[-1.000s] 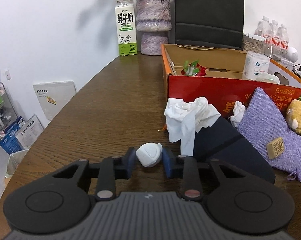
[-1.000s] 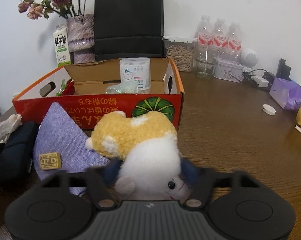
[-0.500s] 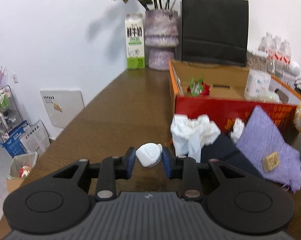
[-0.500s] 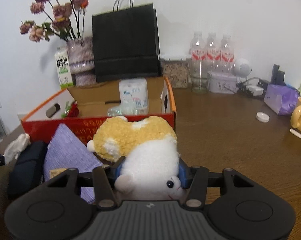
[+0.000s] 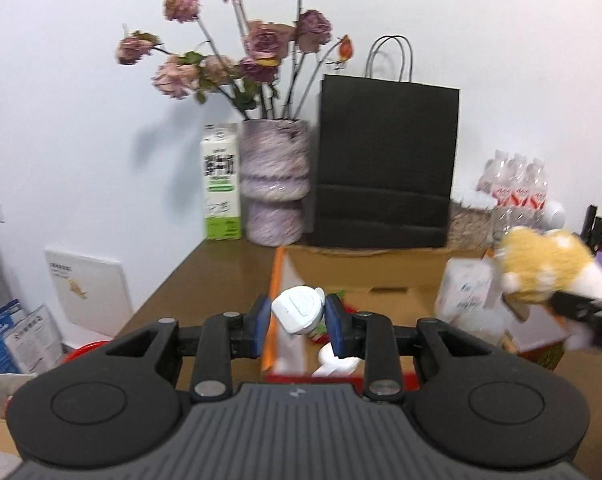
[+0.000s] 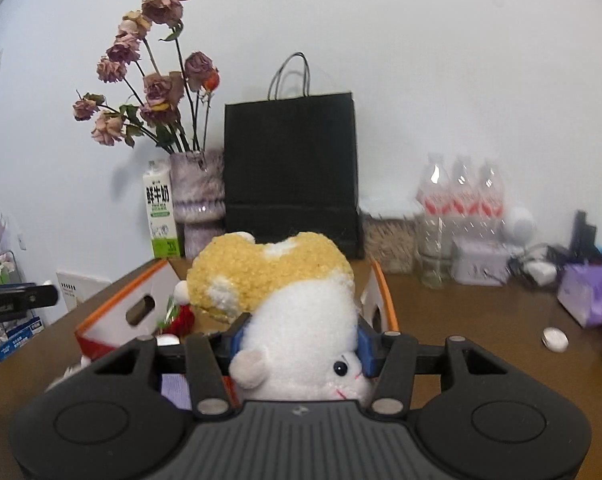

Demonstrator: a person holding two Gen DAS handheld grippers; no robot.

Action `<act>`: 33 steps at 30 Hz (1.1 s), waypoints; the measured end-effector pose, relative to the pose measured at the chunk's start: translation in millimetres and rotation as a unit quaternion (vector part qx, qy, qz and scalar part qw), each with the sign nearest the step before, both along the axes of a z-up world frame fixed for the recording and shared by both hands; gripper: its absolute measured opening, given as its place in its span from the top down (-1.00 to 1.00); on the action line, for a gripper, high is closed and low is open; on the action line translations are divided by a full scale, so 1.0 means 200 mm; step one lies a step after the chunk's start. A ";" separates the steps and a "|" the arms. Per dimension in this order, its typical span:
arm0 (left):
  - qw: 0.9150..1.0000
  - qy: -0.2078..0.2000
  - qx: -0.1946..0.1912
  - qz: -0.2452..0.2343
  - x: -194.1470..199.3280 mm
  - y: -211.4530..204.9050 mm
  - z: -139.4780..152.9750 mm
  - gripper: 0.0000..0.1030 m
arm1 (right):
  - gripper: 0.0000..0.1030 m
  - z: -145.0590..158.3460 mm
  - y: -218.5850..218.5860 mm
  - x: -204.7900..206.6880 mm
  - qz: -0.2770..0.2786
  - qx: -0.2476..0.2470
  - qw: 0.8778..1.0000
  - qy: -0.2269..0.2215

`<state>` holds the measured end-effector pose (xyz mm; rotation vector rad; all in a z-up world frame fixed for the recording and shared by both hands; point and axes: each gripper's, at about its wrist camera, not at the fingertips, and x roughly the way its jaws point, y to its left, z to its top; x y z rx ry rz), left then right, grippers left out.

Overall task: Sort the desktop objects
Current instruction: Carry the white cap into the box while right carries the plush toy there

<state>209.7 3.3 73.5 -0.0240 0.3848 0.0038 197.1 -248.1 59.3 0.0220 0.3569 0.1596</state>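
My left gripper [image 5: 299, 316] is shut on a small white rounded case [image 5: 299, 309] and holds it in the air above the left end of the open orange cardboard box [image 5: 276, 280]. My right gripper [image 6: 299, 338] is shut on a yellow-and-white plush toy [image 6: 285, 292], lifted above the same box [image 6: 383, 288]. The plush [image 5: 541, 270] also shows in the left wrist view, over the box's right side. Inside the box are a toilet-roll pack [image 5: 467, 292] and something red and green [image 6: 179, 318].
A milk carton [image 5: 220, 184], a vase of dried roses [image 5: 275, 192] and a black paper bag [image 5: 385, 164] stand behind the box. Water bottles [image 6: 461, 200], a purple tissue pack [image 6: 591, 294] and a white cap [image 6: 555, 338] are on the right.
Both grippers have risen from the tabletop with their objects and moved forward over the box. The tissues, dark pouch and purple bag have dropped out of the left view.
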 end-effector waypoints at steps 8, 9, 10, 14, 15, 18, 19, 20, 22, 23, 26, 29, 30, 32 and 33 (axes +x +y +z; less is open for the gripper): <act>0.999 0.032 -0.004 -0.009 0.32 -0.13 -0.06 0.42 | 0.03 -0.08 0.05 0.33 -0.004 -0.006 0.999 0.043; 0.999 0.039 -0.007 -0.008 0.35 -0.13 -0.08 0.42 | 0.03 -0.09 0.05 0.38 -0.004 -0.007 0.999 0.051; 0.999 0.048 -0.012 -0.009 0.39 -0.13 -0.10 0.42 | 0.03 -0.11 0.05 0.41 -0.008 -0.009 0.998 0.060; 0.997 0.074 -0.021 -0.008 0.49 -0.16 -0.19 0.42 | 0.03 -0.19 0.04 0.52 -0.016 -0.005 0.996 0.084; 0.997 0.078 -0.021 -0.008 0.50 -0.16 -0.21 0.42 | 0.03 -0.21 0.03 0.53 -0.019 -0.003 0.996 0.086; 0.996 0.092 -0.006 -0.013 0.52 -0.18 -0.27 0.42 | 0.03 -0.27 0.02 0.55 -0.026 -0.016 0.996 0.089; 0.995 0.097 -0.002 -0.012 0.53 -0.19 -0.28 0.42 | 0.03 -0.28 0.01 0.55 -0.027 -0.016 0.995 0.090; 0.995 0.101 0.000 -0.012 0.54 -0.19 -0.30 0.41 | 0.03 -0.29 0.01 0.56 -0.029 -0.016 0.995 0.091; 0.994 0.108 0.001 -0.012 0.55 -0.19 -0.31 0.42 | 0.03 -0.30 0.00 0.57 -0.029 -0.017 0.995 0.093; 0.994 0.112 0.004 -0.012 0.55 -0.19 -0.33 0.42 | 0.03 -0.31 -0.01 0.58 -0.029 -0.016 0.995 0.094; 0.993 0.120 0.009 -0.012 0.56 -0.19 -0.35 0.41 | 0.02 -0.32 -0.01 0.58 -0.028 -0.016 0.995 0.094; 0.993 0.119 0.012 -0.013 0.55 -0.19 -0.35 0.41 | 0.00 -0.30 -0.01 0.57 -0.026 -0.015 0.996 0.090; 0.993 0.116 0.014 -0.013 0.55 -0.19 -0.34 0.39 | -0.05 -0.29 0.00 0.56 -0.022 -0.014 0.996 0.088; 0.994 0.104 0.020 -0.015 0.53 -0.20 -0.32 0.29 | -0.14 -0.27 0.00 0.54 -0.020 -0.012 0.996 0.084; 0.995 0.100 0.024 -0.014 0.53 -0.21 -0.31 0.13 | -0.32 -0.26 0.00 0.54 -0.020 -0.009 0.996 0.082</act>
